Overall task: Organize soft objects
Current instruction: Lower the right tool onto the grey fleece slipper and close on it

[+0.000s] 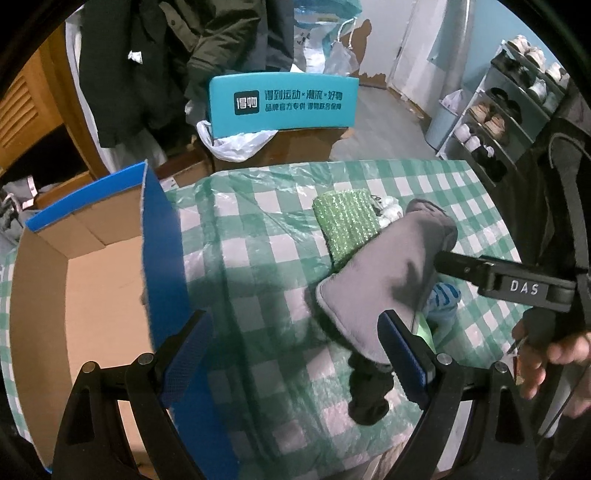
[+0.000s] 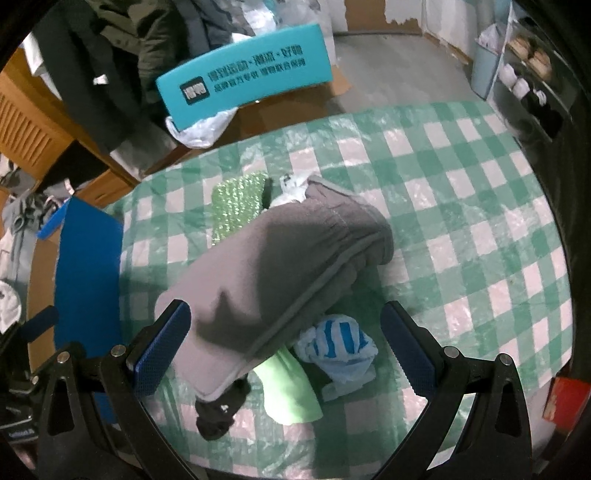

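Green-checked plastic tablecloth (image 2: 461,221) carries piled soft things beside an open blue-edged cardboard box (image 1: 92,280); left gripper (image 1: 295,354) and right gripper (image 2: 284,350) gape empty over the grey fleece cloth (image 2: 280,266), seemingly ready to pick.

A table under a green-and-white checked plastic cloth (image 2: 461,206) fills the near scene, and beyond its far edge lies a grey concrete floor (image 1: 388,110) running to a pale blue wall with peeling patches (image 1: 517,33). At far right a grey metal shoe rack holding pairs of shoes (image 1: 506,107) stands beside a pale blue cylindrical bin (image 1: 443,125). At far left, dark coats (image 1: 147,55) hang near an orange-brown wooden louvred cabinet (image 1: 22,110), and a teal printed cardboard box (image 1: 282,105) sits behind the table.
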Action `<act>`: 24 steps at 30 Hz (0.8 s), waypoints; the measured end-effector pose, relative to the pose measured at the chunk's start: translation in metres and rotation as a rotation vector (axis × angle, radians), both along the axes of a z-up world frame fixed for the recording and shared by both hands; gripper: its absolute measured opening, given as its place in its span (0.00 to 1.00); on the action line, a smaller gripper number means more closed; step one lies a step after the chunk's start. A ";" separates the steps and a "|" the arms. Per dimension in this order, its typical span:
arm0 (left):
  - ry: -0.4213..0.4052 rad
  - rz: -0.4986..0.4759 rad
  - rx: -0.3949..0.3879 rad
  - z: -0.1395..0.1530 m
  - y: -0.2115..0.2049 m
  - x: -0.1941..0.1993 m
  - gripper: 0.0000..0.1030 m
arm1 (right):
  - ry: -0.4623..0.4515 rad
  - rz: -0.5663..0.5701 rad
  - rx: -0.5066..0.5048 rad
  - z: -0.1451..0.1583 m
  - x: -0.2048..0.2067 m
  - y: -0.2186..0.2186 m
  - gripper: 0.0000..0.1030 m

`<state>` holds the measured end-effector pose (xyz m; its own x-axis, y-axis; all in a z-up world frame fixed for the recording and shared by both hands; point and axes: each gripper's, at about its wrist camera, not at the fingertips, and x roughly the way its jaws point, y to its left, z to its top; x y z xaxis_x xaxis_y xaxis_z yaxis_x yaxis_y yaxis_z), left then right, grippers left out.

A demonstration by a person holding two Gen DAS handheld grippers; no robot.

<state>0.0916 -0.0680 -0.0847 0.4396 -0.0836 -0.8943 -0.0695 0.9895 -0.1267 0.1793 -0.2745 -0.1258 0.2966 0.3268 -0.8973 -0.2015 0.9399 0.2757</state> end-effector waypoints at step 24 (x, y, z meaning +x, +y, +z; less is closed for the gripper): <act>0.056 -0.006 -0.074 -0.034 0.004 0.028 0.89 | 0.082 -0.019 0.038 -0.051 0.020 0.011 0.82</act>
<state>0.1199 -0.0643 -0.1191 0.3879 -0.1529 -0.9089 -0.0728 0.9780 -0.1955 0.1995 -0.2638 -0.1767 0.2292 0.3562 -0.9059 -0.1595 0.9318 0.3260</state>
